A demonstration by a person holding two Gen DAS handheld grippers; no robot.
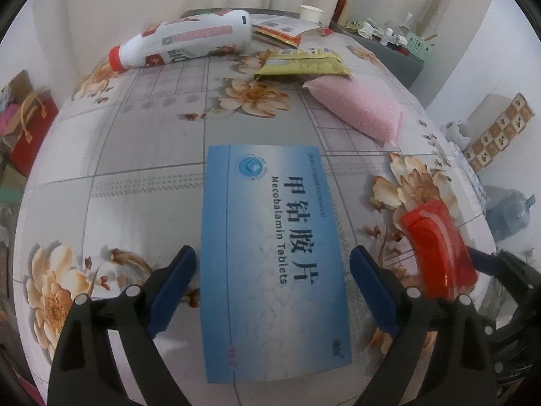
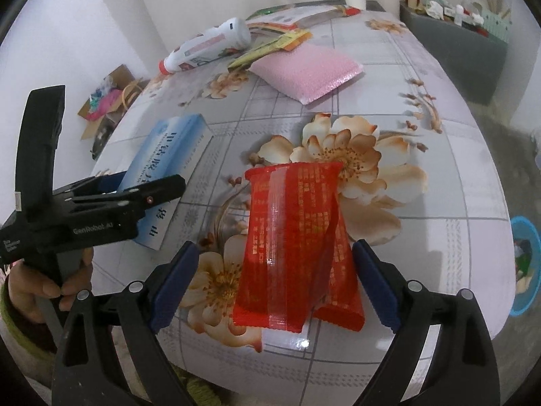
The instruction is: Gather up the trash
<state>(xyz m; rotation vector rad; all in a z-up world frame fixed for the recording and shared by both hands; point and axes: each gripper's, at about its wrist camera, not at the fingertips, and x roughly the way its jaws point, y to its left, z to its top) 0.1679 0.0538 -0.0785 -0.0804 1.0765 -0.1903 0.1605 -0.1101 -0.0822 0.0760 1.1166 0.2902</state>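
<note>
The left tool [image 1: 273,291] has two black plastic arms, each with a pair of round silver rivet heads, ending in dark blue fingers [image 1: 175,291]; the right tool [image 2: 273,282] is built the same, black arms with silver rivets and blue ribbed pads [image 2: 375,284]; seen side-on from the right wrist view, the left tool's black body bears white lettering, a small red dot and an upright black handle; the hand [image 2: 50,287] gripping it emerges from a green knitted sleeve [image 2: 6,304].
</note>
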